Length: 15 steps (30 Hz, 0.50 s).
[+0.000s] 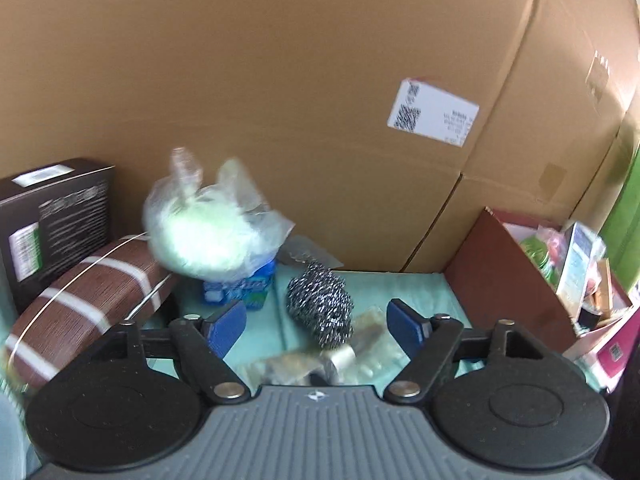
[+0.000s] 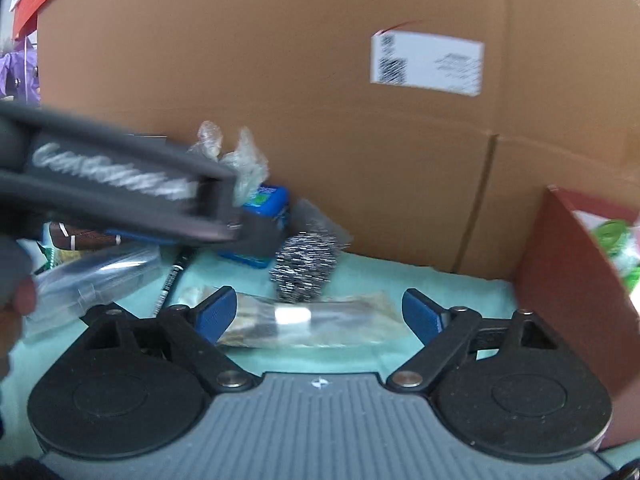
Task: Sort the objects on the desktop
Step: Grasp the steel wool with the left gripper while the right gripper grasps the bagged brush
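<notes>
On the teal mat (image 1: pixel 408 288) lie a steel wool scourer (image 1: pixel 320 304), a clear packet with a metal-capped item (image 1: pixel 344 356), a blue box (image 1: pixel 240 288) under a bagged pale green ball (image 1: pixel 208 236), and a brown striped case (image 1: pixel 88 304). My left gripper (image 1: pixel 316 322) is open and empty, its jaws either side of the scourer and packet. In the right wrist view my right gripper (image 2: pixel 316 314) is open and empty above the clear packet (image 2: pixel 304 320), with the scourer (image 2: pixel 304 260) just beyond. The left gripper's body (image 2: pixel 120 188) crosses that view at the left.
A large cardboard box (image 1: pixel 320 80) walls the back. A red-brown sorting box (image 1: pixel 520 276) with several items stands at the right, also in the right wrist view (image 2: pixel 568 288). A black carton (image 1: pixel 52 216) stands far left. A clear plastic case (image 2: pixel 100 276) lies left.
</notes>
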Available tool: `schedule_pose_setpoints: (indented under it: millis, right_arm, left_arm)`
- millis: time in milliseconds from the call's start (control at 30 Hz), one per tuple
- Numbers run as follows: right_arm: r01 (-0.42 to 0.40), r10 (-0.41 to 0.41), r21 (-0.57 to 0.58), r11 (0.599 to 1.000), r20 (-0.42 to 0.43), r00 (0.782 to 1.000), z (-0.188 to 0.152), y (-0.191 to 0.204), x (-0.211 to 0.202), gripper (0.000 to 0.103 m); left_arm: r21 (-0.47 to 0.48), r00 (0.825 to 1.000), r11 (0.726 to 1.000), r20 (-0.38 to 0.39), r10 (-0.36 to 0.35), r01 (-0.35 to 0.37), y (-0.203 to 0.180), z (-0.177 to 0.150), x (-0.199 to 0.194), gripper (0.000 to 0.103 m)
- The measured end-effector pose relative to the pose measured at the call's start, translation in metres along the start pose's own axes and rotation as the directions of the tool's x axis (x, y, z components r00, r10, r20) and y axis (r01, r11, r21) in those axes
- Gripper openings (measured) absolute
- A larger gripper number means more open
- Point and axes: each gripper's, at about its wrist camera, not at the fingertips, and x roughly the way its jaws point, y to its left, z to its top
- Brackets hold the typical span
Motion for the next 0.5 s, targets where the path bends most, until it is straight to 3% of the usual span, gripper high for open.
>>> schedule_pose_setpoints:
  millis: [67, 133, 367, 500]
  right_arm:
    - [-0.04, 0.04, -0.022, 0.999, -0.005, 0.999, -0.002, 0.005, 0.002, 0.088]
    - [-0.05, 0.049, -0.056, 0.997, -0.012, 0.999, -0.004, 0.011, 0.005, 0.086]
    - [-0.022, 0.019, -0.109, 0.994, -0.03, 0.999, 0.0, 0.027, 0.031, 0.085]
    - [0.087, -0.093, -0.193, 0.977, -0.025, 0.995, -0.007, 0.022, 0.026, 0.085]
  left_arm:
    - [0.012, 0.999, 1.0, -0.033, 0.002, -0.001, -0.001, 0.004, 0.013, 0.064]
    - [0.008, 0.999, 1.0, -0.051, -0.005, 0.005, 0.002, 0.008, 0.022, 0.059]
    - [-0.016, 0.998, 1.0, -0.063, -0.012, 0.011, 0.015, 0.014, 0.026, 0.059]
    - [-0.011, 0.997, 1.0, -0.075, -0.001, 0.001, 0.015, 0.012, 0.03, 0.059]
